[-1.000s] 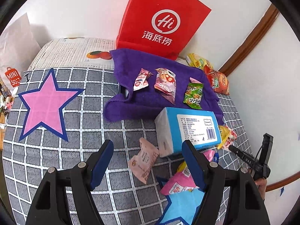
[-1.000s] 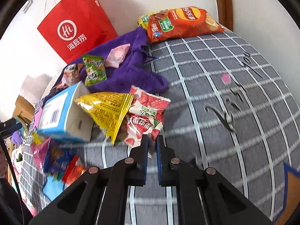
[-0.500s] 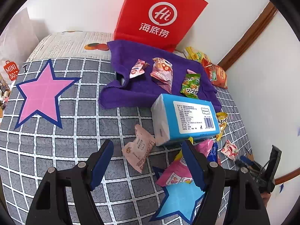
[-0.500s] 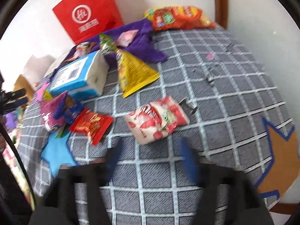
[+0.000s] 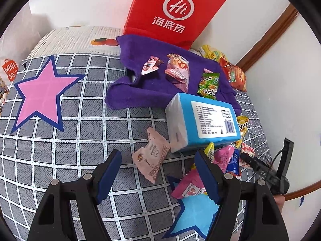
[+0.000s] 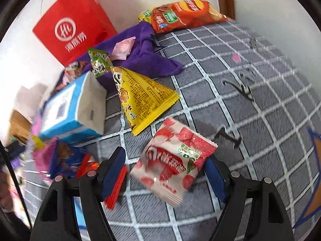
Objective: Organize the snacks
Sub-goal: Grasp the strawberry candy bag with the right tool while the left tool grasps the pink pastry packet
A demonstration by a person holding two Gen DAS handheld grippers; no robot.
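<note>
Four small snack packets lie on the purple towel (image 5: 148, 88). The rest lie scattered around the blue tissue pack (image 5: 202, 122), unsorted. Right gripper (image 6: 166, 172), jaws apart after just opening then narrowing slightly, straddles the strawberry packet (image 6: 172, 166) at 6 o'clock without clamping. Left gripper (image 5: 158, 172) is apart and empty.

light: bright, even, soft shadows behind red paper bag (image 5: 172, 12)
edges: strong fisheye bending, black corners
blur: right wrist view smeared, worst at left; left wrist view sharp

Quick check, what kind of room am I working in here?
Probably a home, likely a bed or soft surface against a wall: a grey grid-patterned fabric cover with stars, a red paper shopping bag leaning on the white wall, and brown wooden trim.
</note>
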